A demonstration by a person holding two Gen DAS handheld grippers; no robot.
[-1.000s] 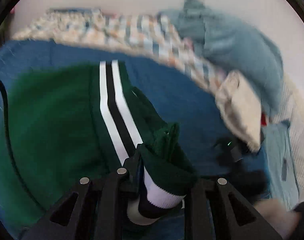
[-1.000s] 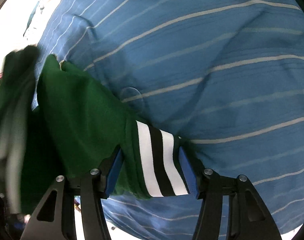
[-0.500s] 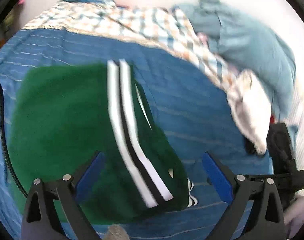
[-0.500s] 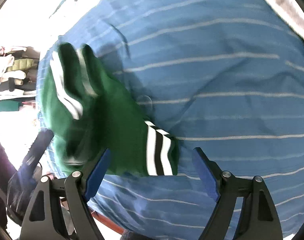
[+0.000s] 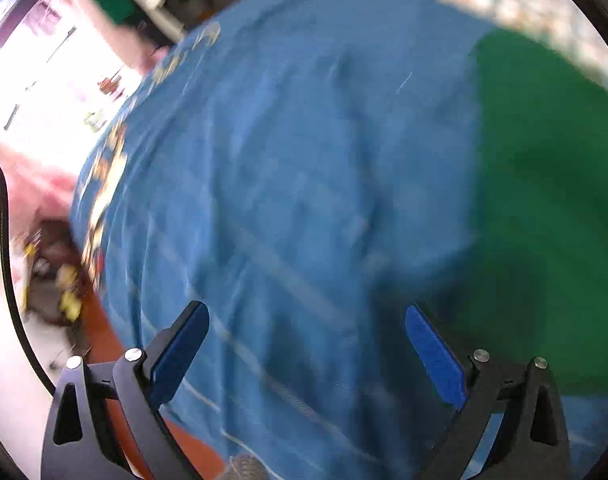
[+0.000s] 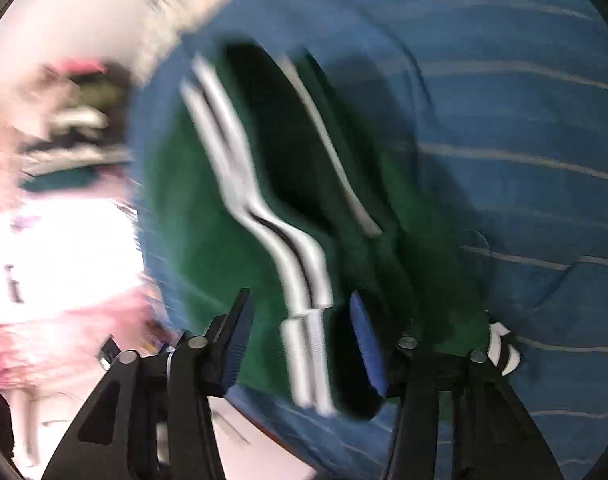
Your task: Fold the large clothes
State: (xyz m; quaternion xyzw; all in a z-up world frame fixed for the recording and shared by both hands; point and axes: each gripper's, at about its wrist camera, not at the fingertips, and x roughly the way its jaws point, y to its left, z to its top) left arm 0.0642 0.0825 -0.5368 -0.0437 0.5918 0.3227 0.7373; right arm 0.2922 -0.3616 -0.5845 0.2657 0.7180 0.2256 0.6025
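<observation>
We see a soft green cloth garment (image 6: 208,248) with a matt, fuzzy look and smooth white and black stripes (image 6: 300,264) sewn on it. It lies on a blue cloth bed sheet (image 5: 288,184) that looks thin and a bit wrinkled, with fine pale lines woven in. Our left tongs (image 5: 305,354) and right tongs (image 6: 302,346) are matt black plastic with small shiny metal screws (image 5: 481,355), and their fingers (image 5: 435,356) have blue pads that look dull and rubbery.
</observation>
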